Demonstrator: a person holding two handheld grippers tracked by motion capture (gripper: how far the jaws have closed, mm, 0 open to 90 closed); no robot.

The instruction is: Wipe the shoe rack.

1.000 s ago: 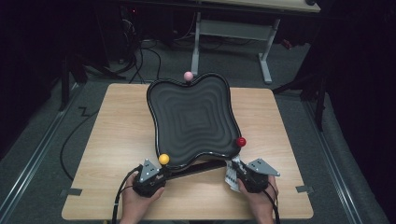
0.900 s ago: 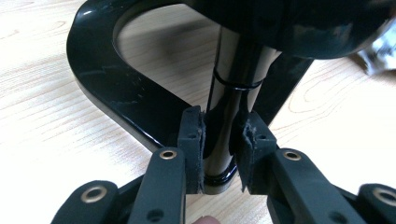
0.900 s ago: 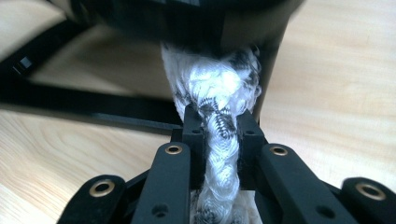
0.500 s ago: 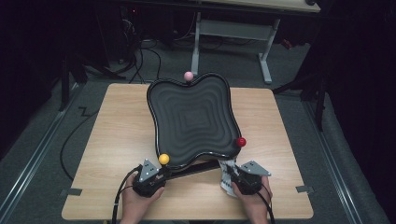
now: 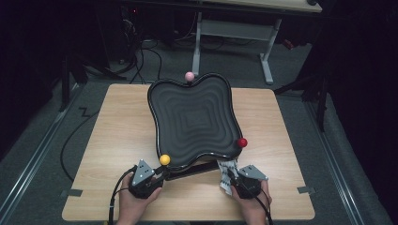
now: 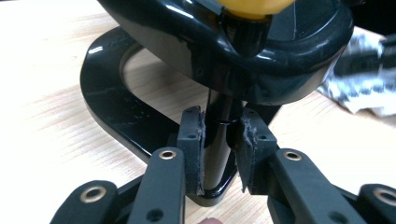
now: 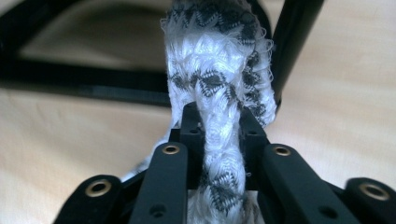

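The left hand-held gripper point(image 6: 219, 156) clamps the black post point(image 6: 218, 140) under the yellow ball point(image 5: 164, 160) — apparently steadying the black tray point(image 5: 195, 117) on the tabletop point(image 5: 117, 136). The right hand-held gripper point(image 7: 219, 140) pinches a patterned cloth point(image 7: 217, 70) at the tray's near-right corner — likely for wiping.

No text, label, brand or number can be read anywhere.

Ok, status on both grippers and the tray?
Left gripper clamped on tray stand's post. Right gripper shut on cloth beside black tray. Nothing in the way.
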